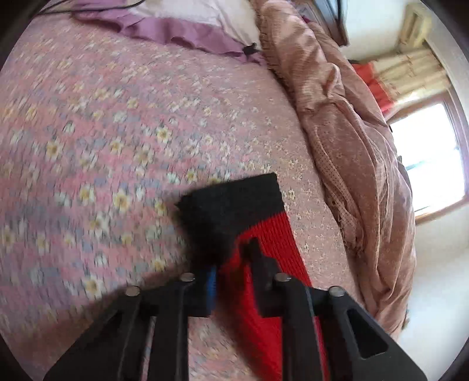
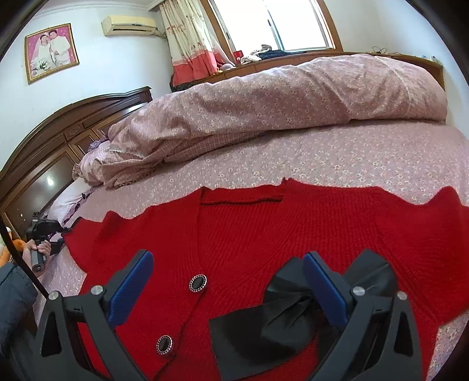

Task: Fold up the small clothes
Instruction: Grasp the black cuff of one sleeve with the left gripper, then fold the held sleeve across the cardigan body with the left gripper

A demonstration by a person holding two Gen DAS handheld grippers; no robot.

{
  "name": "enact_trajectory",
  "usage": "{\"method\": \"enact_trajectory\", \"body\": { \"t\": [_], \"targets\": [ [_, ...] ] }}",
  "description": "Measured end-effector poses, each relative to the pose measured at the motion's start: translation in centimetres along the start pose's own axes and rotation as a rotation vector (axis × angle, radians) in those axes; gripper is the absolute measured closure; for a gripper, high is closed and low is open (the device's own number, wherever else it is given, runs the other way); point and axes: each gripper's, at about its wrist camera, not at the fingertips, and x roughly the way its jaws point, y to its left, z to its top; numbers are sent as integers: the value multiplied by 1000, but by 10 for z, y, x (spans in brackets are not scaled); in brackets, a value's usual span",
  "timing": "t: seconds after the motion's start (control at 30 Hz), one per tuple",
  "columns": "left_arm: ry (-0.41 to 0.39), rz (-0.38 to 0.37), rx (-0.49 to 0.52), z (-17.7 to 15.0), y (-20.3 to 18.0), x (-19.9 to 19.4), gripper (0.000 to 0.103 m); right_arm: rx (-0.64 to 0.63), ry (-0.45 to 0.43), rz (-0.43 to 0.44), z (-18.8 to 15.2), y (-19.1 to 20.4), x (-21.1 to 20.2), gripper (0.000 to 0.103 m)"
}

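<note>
A small red knit cardigan [image 2: 293, 222] with black jewelled buttons [image 2: 198, 282] and a black bow [image 2: 281, 319] lies spread on the floral bed sheet [image 2: 351, 158]. My right gripper [image 2: 228, 281] is open just above its front, one finger on each side of the button placket. In the left wrist view, my left gripper [image 1: 230, 258] is shut on the sleeve [image 1: 263, 234] at its black cuff [image 1: 228, 202], holding it over the sheet [image 1: 102, 132]. The left gripper also shows at the far left of the right wrist view [image 2: 44, 231].
A rolled pink duvet [image 2: 263, 102] lies along the far side of the bed, also in the left wrist view [image 1: 346, 140]. A pillow with purple frill [image 1: 181, 26] and a dark wooden headboard [image 2: 58, 137] are at the head end. A window [image 2: 293, 23] is beyond.
</note>
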Motion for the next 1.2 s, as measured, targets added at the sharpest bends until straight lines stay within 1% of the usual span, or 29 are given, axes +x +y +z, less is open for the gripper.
{"method": "enact_trajectory", "body": {
  "t": [0.07,0.1,0.13,0.2,0.33,0.4,0.43,0.5,0.53,0.6,0.63,0.67,0.73,0.77,0.83,0.9,0.97,1.07,1.13,1.17,1.2],
  "targets": [
    [-13,25,39,0,-4,-1,99,2,2,4,-1,-1,0,0],
    [-30,25,50,-3,-8,-5,100,7,5,5,-1,-2,0,0],
    [-54,18,67,-5,-13,-11,100,11,7,5,-2,-2,-1,0],
    [-111,-11,126,-12,-37,-28,100,18,1,-2,0,-6,-4,0],
    [-172,-77,281,-42,-106,-62,100,36,-30,-28,4,-16,-16,0],
    [-182,-153,367,-71,-148,-79,100,63,-59,-23,11,-24,-27,0],
    [-182,-177,399,-83,-165,-83,100,69,-69,-23,14,-27,-31,0],
    [-175,-235,477,-117,-206,-90,100,68,-92,-42,22,-34,-42,0],
    [-168,-259,507,-132,-224,-91,100,57,-107,-66,27,-38,-50,0],
    [-134,-322,560,-172,-262,-90,100,39,-130,-107,34,-48,-64,0],
    [-114,-352,579,-192,-279,-89,100,27,-143,-136,37,-53,-72,0],
    [-90,-387,604,-218,-299,-85,100,15,-152,-172,39,-58,-78,0],
    [-68,-429,644,-258,-328,-75,100,-13,-152,-271,41,-68,-88,0],
    [-60,-440,666,-276,-339,-72,100,-14,-140,-302,42,-75,-91,0],
    [-40,-449,711,-321,-360,-62,100,11,-117,-321,43,-90,-97,0],
    [2,-459,742,-366,-375,-47,100,50,-86,-345,43,-109,-103,0],
    [36,-463,780,-413,-386,-34,100,82,-59,-380,41,-126,-107,0],
    [78,-444,860,-474,-393,-15,100,135,-33,-450,33,-149,-115,0],
    [92,-400,915,-502,-391,-3,100,169,4,-450,29,-163,-117,0],
    [105,-385,938,-515,-389,5,100,176,15,-449,26,-166,-116,0],
    [113,-381,945,-523,-384,4,100,183,24,-450,24,-169,-117,0]
  ]
}}
